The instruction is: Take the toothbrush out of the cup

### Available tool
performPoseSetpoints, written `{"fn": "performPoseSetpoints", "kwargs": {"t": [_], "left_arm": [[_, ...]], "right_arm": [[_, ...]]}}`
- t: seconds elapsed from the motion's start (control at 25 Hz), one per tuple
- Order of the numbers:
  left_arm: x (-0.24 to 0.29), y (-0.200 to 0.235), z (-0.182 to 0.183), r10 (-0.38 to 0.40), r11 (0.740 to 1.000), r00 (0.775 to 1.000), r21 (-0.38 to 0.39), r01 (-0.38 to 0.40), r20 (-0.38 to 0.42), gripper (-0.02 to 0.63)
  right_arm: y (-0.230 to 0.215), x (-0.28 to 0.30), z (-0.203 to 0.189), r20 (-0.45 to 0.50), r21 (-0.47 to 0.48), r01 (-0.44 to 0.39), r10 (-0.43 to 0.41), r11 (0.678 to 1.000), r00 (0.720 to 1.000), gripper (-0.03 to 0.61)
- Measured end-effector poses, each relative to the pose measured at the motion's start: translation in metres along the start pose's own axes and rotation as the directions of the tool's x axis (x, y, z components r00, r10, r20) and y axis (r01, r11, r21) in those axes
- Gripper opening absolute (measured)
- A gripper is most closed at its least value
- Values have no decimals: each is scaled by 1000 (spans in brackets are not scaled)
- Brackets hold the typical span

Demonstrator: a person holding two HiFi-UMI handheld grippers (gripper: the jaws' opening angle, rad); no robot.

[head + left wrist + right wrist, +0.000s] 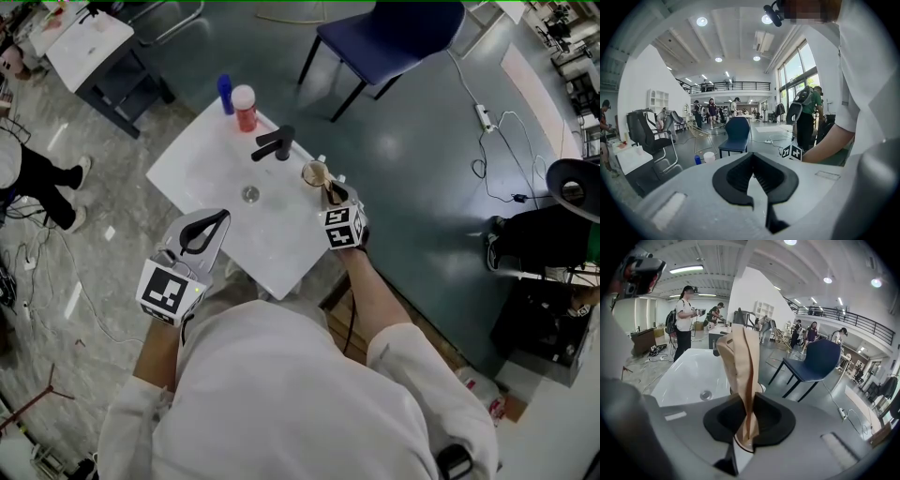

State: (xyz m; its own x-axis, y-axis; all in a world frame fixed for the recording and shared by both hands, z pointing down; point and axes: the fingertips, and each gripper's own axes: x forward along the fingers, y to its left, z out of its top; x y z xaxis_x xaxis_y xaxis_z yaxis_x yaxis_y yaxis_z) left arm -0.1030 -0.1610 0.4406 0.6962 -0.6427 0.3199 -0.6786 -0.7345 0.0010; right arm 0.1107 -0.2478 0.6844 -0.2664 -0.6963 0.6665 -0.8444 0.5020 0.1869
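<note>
The fingers [778, 420] of my right gripper [330, 195] clench the toothbrush [740, 366], which stands in the cup [314, 173] at the edge of the white worktop [202, 173]. The black faucet [274, 144] stands just beside the cup; a red bottle [245, 107] and a blue bottle [225, 94] stand beyond it. My left gripper [211, 230] hangs clenched, empty, well apart.

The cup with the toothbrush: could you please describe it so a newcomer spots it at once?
Find the white sink in the head view. Right of its black faucet, at the edge, stands the cup, before the right gripper. Unlike the capped red bottle and blue bottle behind, it is open, brownish, and holds the toothbrush.
</note>
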Motion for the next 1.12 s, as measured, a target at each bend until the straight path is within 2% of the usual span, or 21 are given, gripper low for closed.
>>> {"fn": "performPoseSetpoints", "kwargs": {"t": [0.32, 0.56, 1.12], "left_arm": [[4, -2, 0, -25, 1000, 1000, -4, 25, -3, 6], [13, -5, 5, -60, 998, 998, 0, 60, 29, 6], [43, -15, 12, -141, 990, 988, 0, 141, 66, 6]], "right_arm": [[-4, -16, 14, 38, 29, 20, -21, 999, 999, 32], [-13, -38, 28, 76, 60, 43, -48, 997, 996, 32], [-43, -101, 73, 192, 137, 101, -126, 985, 973, 31]]}}
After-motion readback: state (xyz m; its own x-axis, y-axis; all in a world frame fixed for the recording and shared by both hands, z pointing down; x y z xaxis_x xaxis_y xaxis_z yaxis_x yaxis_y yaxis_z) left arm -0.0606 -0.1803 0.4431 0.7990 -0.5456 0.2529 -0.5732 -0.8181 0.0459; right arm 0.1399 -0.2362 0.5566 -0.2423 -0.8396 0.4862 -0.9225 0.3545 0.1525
